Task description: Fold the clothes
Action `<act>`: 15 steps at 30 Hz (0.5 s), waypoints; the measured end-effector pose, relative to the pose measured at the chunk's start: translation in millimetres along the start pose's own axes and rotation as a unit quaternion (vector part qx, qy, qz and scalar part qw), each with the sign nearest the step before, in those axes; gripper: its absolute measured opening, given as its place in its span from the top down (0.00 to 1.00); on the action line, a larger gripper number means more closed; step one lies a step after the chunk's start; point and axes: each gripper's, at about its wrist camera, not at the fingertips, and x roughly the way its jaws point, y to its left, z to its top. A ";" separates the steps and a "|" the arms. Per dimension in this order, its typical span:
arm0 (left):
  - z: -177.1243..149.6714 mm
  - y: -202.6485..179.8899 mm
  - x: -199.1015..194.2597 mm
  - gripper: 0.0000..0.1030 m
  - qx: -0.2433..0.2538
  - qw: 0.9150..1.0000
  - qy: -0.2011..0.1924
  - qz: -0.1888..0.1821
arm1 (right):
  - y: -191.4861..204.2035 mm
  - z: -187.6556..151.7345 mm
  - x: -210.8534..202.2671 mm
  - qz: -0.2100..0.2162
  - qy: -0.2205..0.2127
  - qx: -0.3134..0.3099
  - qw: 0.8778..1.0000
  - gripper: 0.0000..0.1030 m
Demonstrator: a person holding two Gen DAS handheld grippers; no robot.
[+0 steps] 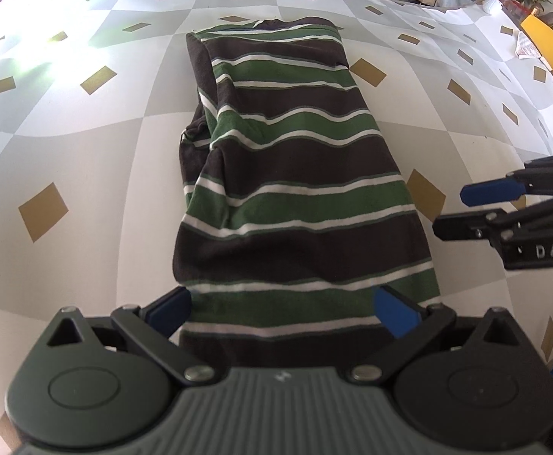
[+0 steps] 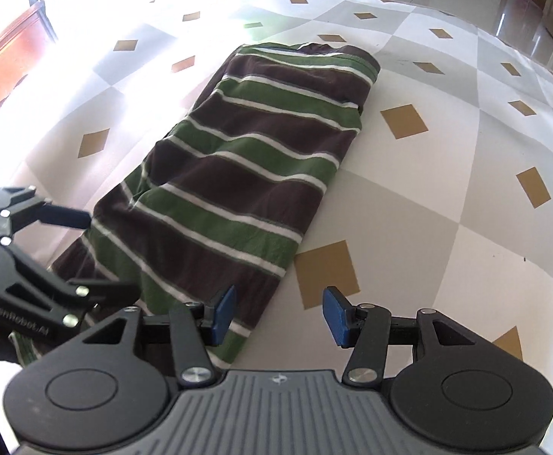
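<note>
In your left wrist view, your left tongs (image 1: 283, 310) gape wide over the near end of the folded striped shirt (image 1: 295, 189), which lies flat on the checkered counter (image 1: 87, 159). In your right wrist view, your right tongs (image 2: 279, 314) stand half open, holding nothing, at the shirt's near right corner.

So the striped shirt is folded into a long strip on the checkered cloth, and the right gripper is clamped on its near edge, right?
Not clamped. The right gripper is open and holds nothing, as the right wrist view shows. The striped shirt does lie in a long strip on the checkered cloth.
</note>
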 end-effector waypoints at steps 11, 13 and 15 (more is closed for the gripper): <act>-16.3 -22.0 -20.0 0.00 0.051 0.998 -0.040 0.007 | -16.3 37.4 24.4 0.002 -0.045 0.061 0.997 0.52; -17.5 -26.9 -19.6 0.00 0.060 0.998 -0.036 -0.002 | -13.6 43.4 29.6 0.016 -0.052 0.064 0.996 0.52; -20.2 -31.6 -15.5 0.00 0.069 0.997 -0.022 -0.015 | -8.0 47.6 35.1 0.026 -0.058 0.059 0.996 0.52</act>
